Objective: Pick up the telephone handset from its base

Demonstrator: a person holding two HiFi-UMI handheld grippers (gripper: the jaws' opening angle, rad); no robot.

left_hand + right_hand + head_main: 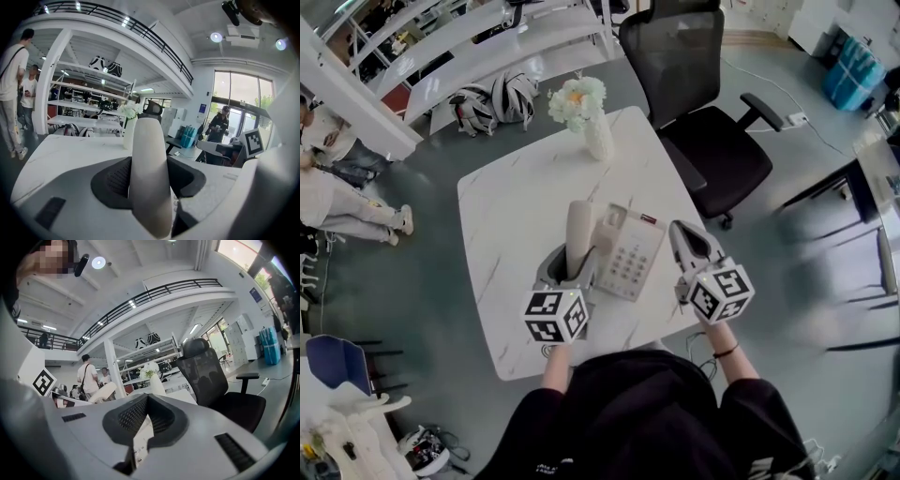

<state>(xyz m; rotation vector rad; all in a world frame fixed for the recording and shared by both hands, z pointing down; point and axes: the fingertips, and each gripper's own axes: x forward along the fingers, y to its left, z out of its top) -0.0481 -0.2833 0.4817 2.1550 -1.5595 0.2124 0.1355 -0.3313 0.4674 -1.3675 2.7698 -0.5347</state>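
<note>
The cream handset (578, 234) stands tilted upward off the telephone base (630, 253), which lies on the white marble table (506, 225). My left gripper (574, 267) is shut on the handset's lower part. In the left gripper view the handset (150, 173) fills the gap between both dark pads (112, 180) and rises past them. My right gripper (686, 236) hovers just right of the base, its jaws closed together with nothing in them. The right gripper view shows the jaw tips meeting (146, 399), the lifted handset (104, 392) off to the left, and the base's keypad (140, 439) below.
A white vase of flowers (596, 127) stands at the table's far edge. A black office chair (703, 112) sits beyond the far right corner. People (342, 206) sit at the left, and shelving with helmets (497, 98) runs behind the table.
</note>
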